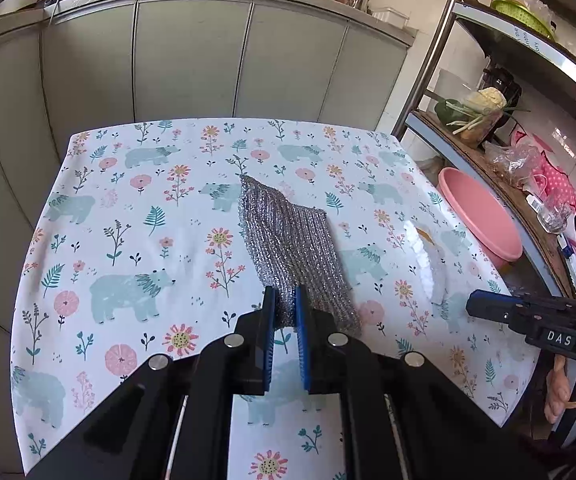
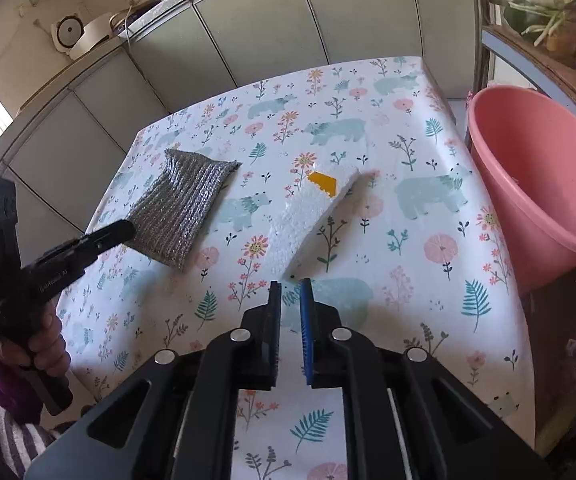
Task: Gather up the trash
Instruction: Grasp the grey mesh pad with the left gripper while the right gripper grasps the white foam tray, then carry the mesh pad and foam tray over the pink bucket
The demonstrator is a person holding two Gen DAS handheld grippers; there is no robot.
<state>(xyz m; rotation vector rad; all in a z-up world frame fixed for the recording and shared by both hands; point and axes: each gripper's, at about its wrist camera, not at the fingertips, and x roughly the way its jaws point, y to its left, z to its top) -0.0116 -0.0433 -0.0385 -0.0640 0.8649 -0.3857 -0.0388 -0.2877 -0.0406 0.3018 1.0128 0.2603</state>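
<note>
A silver metallic mesh cloth (image 1: pixel 288 244) lies on the floral bear-print tablecloth (image 1: pixel 136 216). My left gripper (image 1: pixel 285 296) is shut on the mesh cloth's near edge, its tips at table level. The cloth also shows in the right wrist view (image 2: pixel 180 204), with the left gripper (image 2: pixel 122 230) at its near corner. A white foam piece (image 2: pixel 308 216) with a yellow patch lies right of the cloth; it also shows in the left wrist view (image 1: pixel 428 256). My right gripper (image 2: pixel 290 286) hovers just before the foam's near end, jaws nearly closed, empty.
A pink plastic basin (image 2: pixel 536 176) stands off the table's right edge, below a metal shelf rack (image 1: pixel 508 128) with vegetables and bags. Grey cabinets (image 1: pixel 192 60) run behind the table. The tablecloth (image 2: pixel 368 120) covers the whole tabletop.
</note>
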